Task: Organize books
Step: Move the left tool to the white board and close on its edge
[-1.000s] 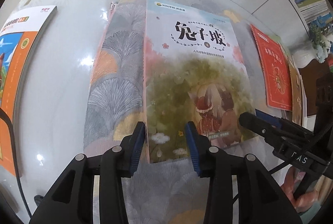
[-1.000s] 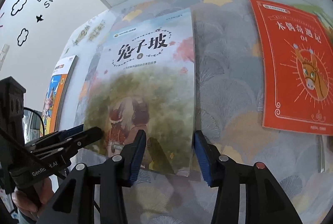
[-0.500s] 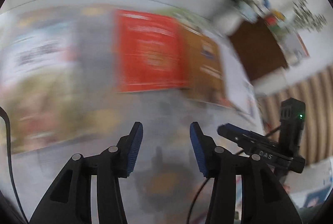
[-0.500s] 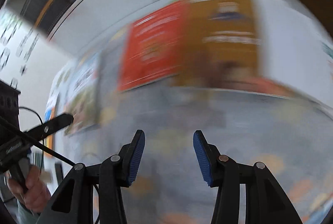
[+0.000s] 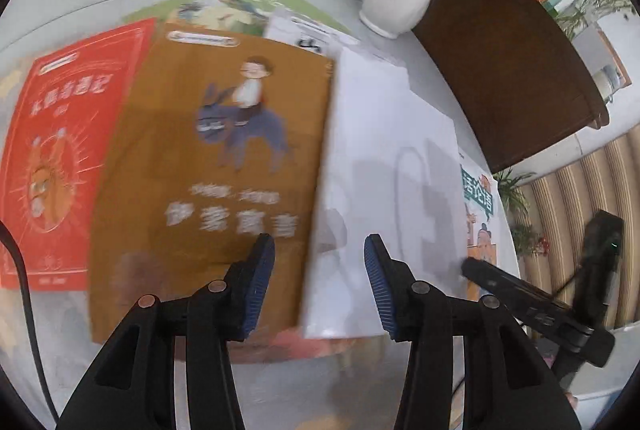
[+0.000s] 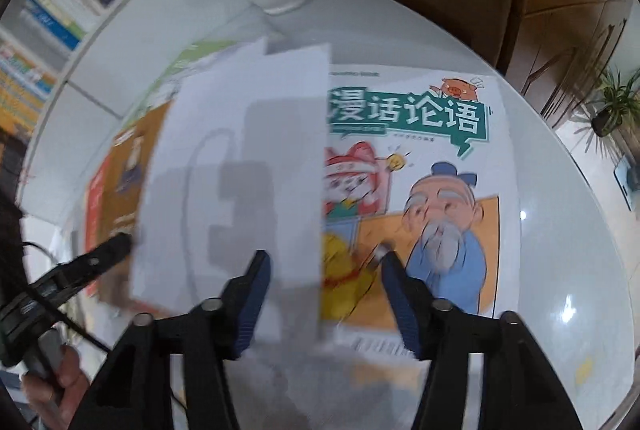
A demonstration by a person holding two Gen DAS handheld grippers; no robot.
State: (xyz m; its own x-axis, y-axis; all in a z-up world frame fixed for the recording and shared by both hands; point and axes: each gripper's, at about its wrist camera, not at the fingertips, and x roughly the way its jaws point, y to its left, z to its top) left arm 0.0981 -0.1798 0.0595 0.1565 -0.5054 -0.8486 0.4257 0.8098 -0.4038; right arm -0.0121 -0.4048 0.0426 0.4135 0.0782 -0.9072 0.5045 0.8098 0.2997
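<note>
Right wrist: white sheet (image 6: pixel 240 166) over cartoon book (image 6: pixel 420 190), brown book (image 6: pixel 128 158) blurred.

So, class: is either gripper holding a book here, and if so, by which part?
Nothing is held. The left gripper and the right gripper both hover open above the white book, with no cover or edge pinched between the pads.

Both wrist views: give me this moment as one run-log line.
left gripper: open, empty | right gripper: open, empty | below: white book overlapping brown book, comic book | nothing grasped
</note>
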